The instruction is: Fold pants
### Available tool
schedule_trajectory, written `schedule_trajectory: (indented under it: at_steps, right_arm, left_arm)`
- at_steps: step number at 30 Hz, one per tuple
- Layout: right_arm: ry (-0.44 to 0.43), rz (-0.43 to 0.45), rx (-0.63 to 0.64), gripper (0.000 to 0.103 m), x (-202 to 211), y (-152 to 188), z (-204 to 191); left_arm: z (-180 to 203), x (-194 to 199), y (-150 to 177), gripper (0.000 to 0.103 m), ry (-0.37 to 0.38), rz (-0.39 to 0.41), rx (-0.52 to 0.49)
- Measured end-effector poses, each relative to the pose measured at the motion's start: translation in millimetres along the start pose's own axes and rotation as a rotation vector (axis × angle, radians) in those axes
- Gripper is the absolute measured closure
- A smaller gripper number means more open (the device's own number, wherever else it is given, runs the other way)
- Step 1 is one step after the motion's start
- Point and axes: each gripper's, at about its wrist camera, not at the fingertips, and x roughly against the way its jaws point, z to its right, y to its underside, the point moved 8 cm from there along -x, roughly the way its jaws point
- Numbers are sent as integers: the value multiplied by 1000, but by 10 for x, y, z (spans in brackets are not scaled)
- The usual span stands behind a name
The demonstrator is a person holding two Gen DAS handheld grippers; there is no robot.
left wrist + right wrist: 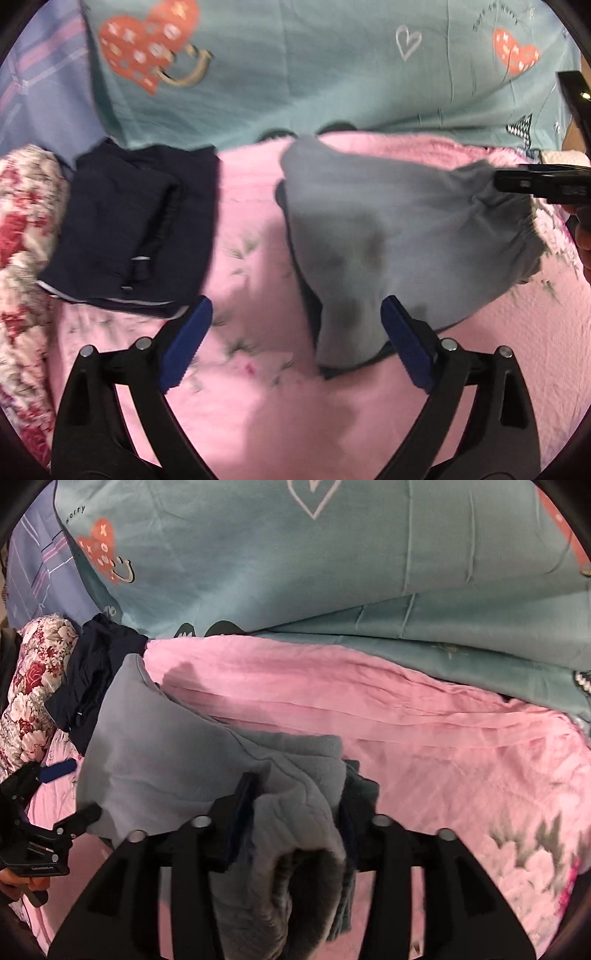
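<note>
Grey pants (388, 229) lie folded on the pink sheet (251, 229). My left gripper (295, 314) stands wide open over the sheet; the pants' near corner lies between its blue pads, closer to the right one, and neither presses on it. In the right wrist view, a thick bunch of the grey pants (162, 760) sits loosely between the parted jaws of my right gripper (295, 797). The left wrist view shows the right gripper (517, 182) at the pants' far right corner. The left gripper (70, 794) shows at the left edge of the right wrist view.
A folded dark navy garment (136, 225) lies left of the grey pants, also seen as the navy garment (96, 672). A teal duvet with hearts (314, 74) bounds the far side. A floral quilt (26, 229) lies at the left edge. Bare pink sheet (424, 738) stretches to the right.
</note>
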Motion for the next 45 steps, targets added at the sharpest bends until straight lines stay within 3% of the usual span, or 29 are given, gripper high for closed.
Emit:
schedule_trajectory:
  at_steps: [1,3,6,14,23,34,45]
  right_arm:
    - [34,13,-13,21,114,-6,16]
    - [100,72,-20,3,402,-10,-2]
    - [140,162,-25,1,892,63,-125]
    - [226,192,-11,1,1752,611,-659]
    - [163,211,-36,1,2453,1289,-1048]
    - [149,203,-29,1,2809,1821,-1102]
    - [143,191,-47,1,2854,1939,-1085]
  left_arm:
    - [-23,146,-1,8,2,19,15]
    - [-30,393,12,7,25,43,40]
    - [49,755,29,5,42,71,74]
    - [288,1714,264,3,4,117,138]
    - [566,2517,628,2,-41,150,120]
    - [881,2755,844,2,-8,143,88]
    - [908,2796,813,2,-2,161,79]
